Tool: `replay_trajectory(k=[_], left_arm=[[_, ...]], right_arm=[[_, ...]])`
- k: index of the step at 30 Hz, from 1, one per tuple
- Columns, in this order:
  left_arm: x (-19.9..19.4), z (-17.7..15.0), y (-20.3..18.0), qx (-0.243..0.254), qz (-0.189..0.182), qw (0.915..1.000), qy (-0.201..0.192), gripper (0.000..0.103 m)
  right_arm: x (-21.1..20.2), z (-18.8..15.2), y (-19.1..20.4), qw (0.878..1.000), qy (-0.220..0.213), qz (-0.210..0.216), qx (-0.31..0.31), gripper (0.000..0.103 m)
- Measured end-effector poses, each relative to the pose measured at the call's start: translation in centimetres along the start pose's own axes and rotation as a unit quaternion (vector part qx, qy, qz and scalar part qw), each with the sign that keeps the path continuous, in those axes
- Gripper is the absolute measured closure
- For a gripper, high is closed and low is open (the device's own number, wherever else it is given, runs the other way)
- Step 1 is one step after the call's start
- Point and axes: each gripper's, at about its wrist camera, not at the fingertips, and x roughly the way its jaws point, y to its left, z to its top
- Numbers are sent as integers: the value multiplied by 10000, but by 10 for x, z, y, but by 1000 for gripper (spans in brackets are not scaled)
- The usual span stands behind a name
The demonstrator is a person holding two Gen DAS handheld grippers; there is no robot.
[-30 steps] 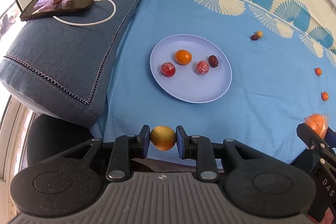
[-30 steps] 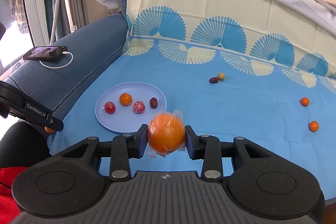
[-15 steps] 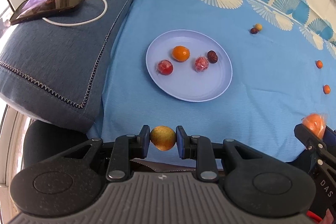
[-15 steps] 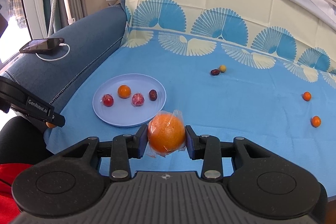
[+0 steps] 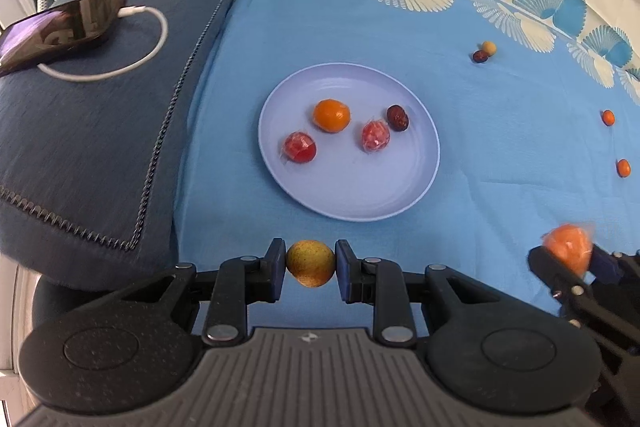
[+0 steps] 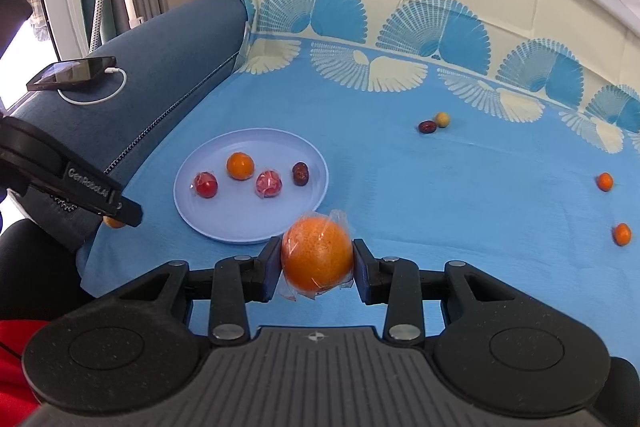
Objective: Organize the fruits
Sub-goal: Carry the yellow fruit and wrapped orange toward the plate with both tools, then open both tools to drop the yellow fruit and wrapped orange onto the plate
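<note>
Left tongs [image 5: 310, 264] clamped a yellowish fruit [image 5: 310, 263], right tongs [image 6: 317, 261] a wrapped orange [image 6: 317, 255]; best lowered gently onto bare spots of the plate [image 5: 360, 203].

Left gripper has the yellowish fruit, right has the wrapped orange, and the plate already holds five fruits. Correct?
Not quite: the plate holds four fruits, not five, as the left wrist view shows. The left gripper does clamp the yellowish fruit, and the right gripper the wrapped orange.
</note>
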Motion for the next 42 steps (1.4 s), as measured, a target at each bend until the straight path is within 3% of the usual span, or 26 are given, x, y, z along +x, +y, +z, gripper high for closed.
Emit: replay_trajectory(k=[10,14,26,41,42], left_arm=[[27,45,-4,229,-284,9990,-239,74],[46,62,-6,326,-403,9984,-219,74],[100,81,-7,486,-224,9985,75,74],[121,85,-8,571,45,9983,130,74],[121,86,-8,576,63,9983,99,69]], right_arm=[[52,29,18,9992,-16,257,-319,64],[80,34,23,9985,201,312,-413,64],[137,40,27,9960,625,472,-427,64],[162,42,31,9942,759,521,-549,64],[164,43,31,9941,761,527,-566,64]])
